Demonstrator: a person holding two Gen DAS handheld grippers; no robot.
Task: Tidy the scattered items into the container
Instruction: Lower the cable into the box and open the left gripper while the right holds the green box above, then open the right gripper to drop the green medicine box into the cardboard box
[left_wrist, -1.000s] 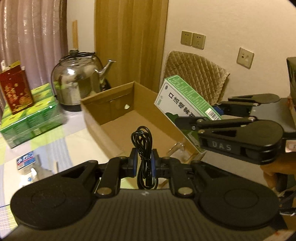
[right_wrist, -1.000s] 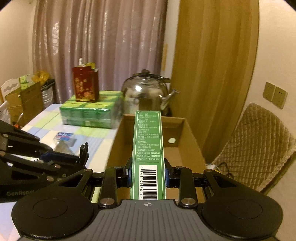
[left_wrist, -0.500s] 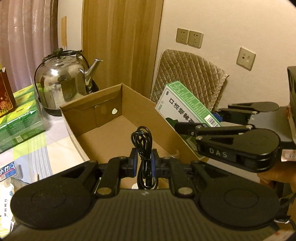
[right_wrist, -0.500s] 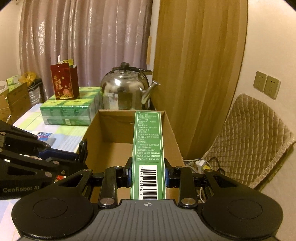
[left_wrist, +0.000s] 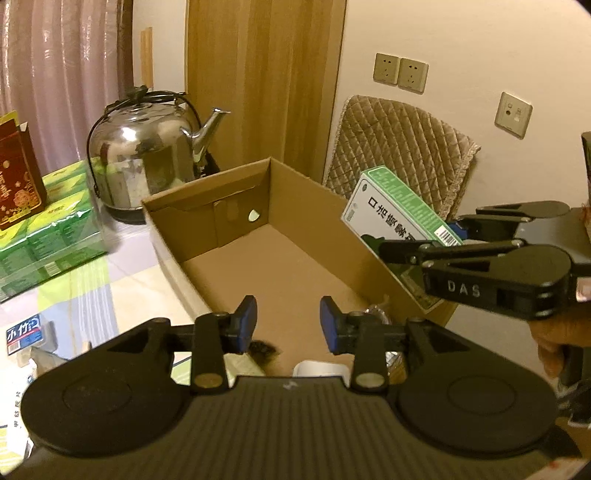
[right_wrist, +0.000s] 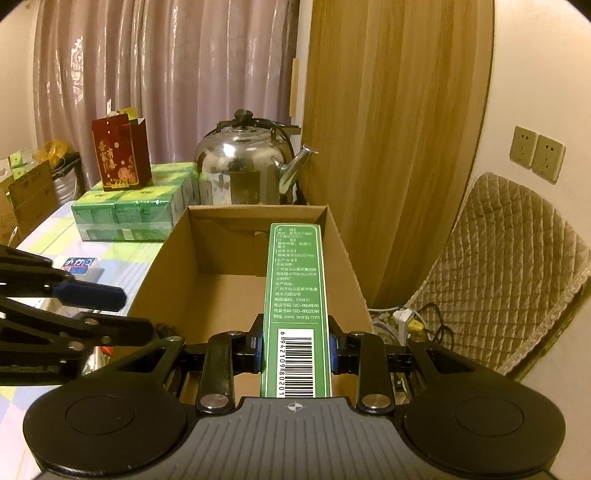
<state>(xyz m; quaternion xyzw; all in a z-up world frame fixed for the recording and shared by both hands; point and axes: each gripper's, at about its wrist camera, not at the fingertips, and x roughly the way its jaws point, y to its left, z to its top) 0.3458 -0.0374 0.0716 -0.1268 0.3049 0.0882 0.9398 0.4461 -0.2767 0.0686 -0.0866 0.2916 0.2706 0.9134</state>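
- Over the near end of the open cardboard box (left_wrist: 280, 258), left gripper (left_wrist: 288, 325) hanging with jaws opening and nothing between the blue pads (left_wrist: 246, 323).
- Just below that gap, at the near edge of the box, a dark blurred shape (left_wrist: 264, 349); too blurred to name or to say whether it lies inside.
- Beside the right wall of the box, right gripper (right_wrist: 295, 350) clamped narrow on a green carton (right_wrist: 295, 295), pads pressing both long sides, carton pointing forward and down over the box floor.
- Step in hand, by judgement: dropping off on the left, delivery of the green carton on the right not yet done.
- Next move, likely: lowering the carton past the rim until clear of the wall, then parting the jaws; left side pulling clear to avoid a knock between the two tools.
- Left on the table (left_wrist: 122, 295) and probably due for collection: a small blue-and-white packet (left_wrist: 24, 332).
- Readable writing: "DAS" on the right tool's side; "GenRobot"-style lettering not legible now; barcode digits 6942109180201 and "www.bvshg.com" on the carton's narrow face, with Chinese print above.
- Large Chinese characters on the carton's white face; gold characters on a red gift bag (right_wrist: 122, 151) atop green shrink-wrapped packs (right_wrist: 129, 210).
- Behind the box, a steel kettle (right_wrist: 247, 170), unrelated to the tidying.
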